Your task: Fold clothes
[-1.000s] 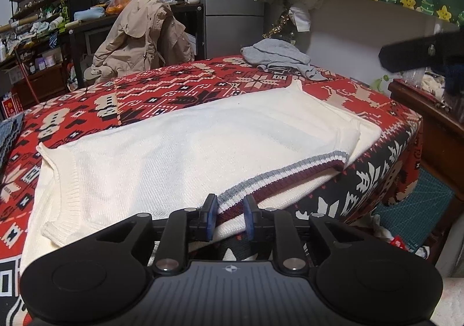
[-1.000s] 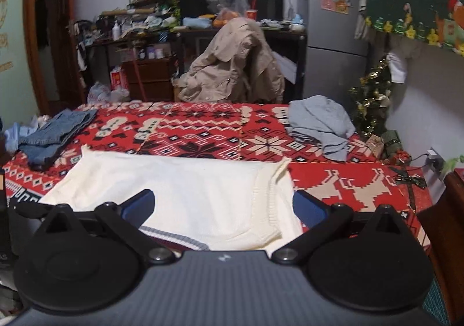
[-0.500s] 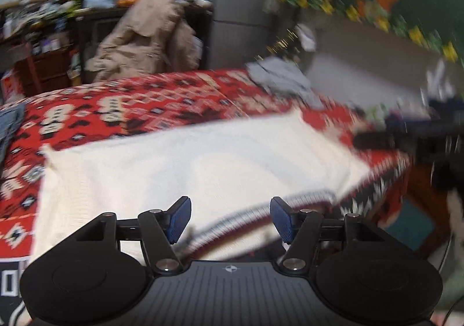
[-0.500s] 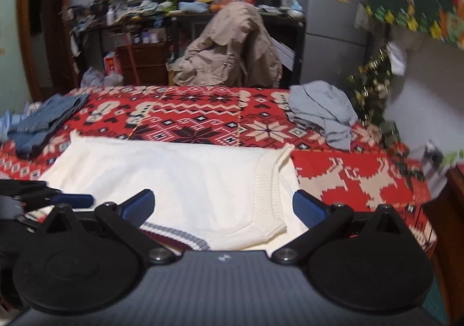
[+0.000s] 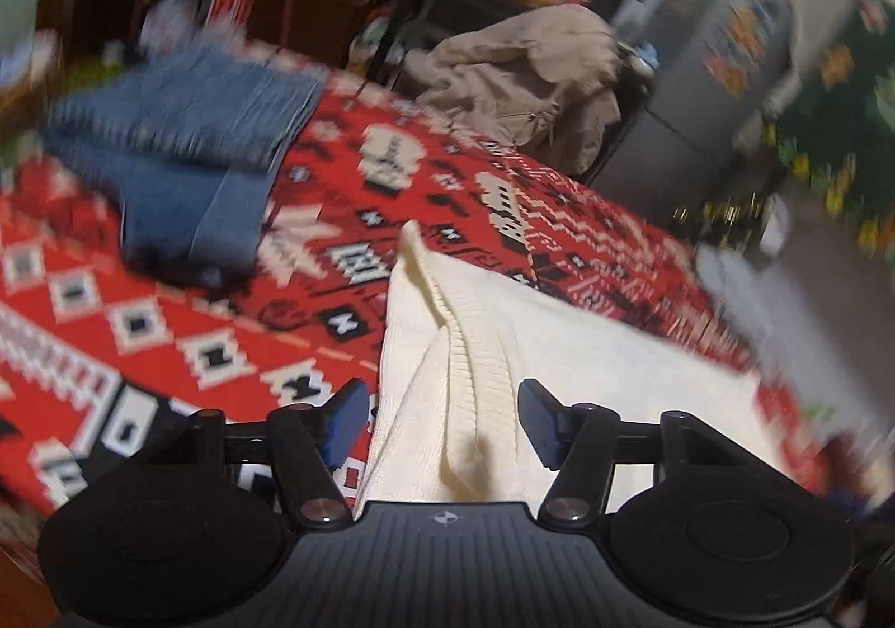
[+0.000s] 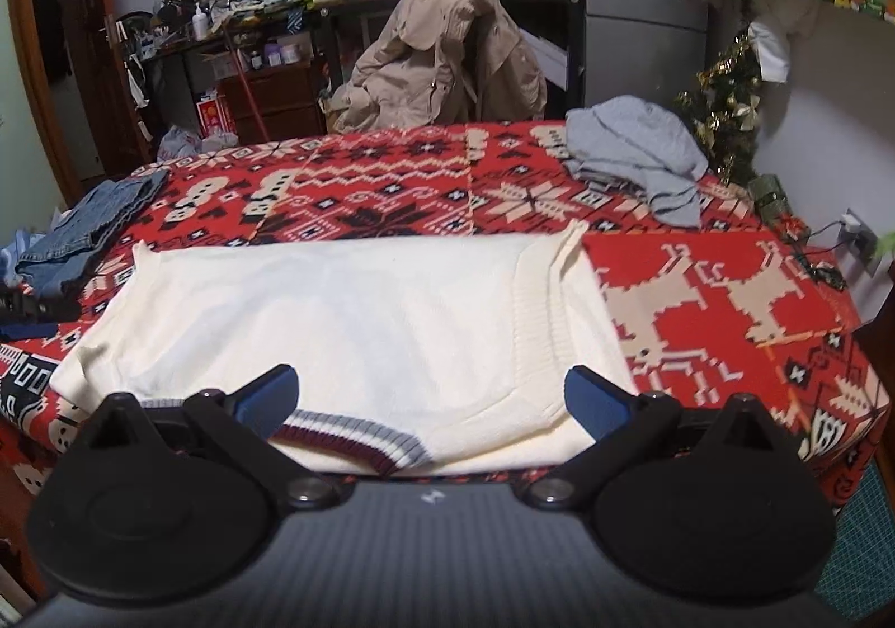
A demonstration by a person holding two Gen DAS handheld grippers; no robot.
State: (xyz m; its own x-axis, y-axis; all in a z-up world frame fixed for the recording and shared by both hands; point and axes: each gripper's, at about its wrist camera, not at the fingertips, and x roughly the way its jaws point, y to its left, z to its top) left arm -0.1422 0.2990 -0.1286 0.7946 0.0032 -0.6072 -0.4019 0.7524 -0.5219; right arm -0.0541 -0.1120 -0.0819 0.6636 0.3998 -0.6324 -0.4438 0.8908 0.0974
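The left gripper (image 5: 442, 418) has let go of the striped hem (image 6: 358, 435) and swung to the cream sweater (image 6: 347, 326)'s left edge, jaws closing, nothing pinched; right gripper (image 6: 430, 396) spread wide at lower centre

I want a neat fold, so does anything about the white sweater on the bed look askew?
Mostly flat, but the white sweater is not squared up: its ribbed edge bunches into a raised ridge at the left end, and the striped hem hangs slightly over the near edge of the bed.
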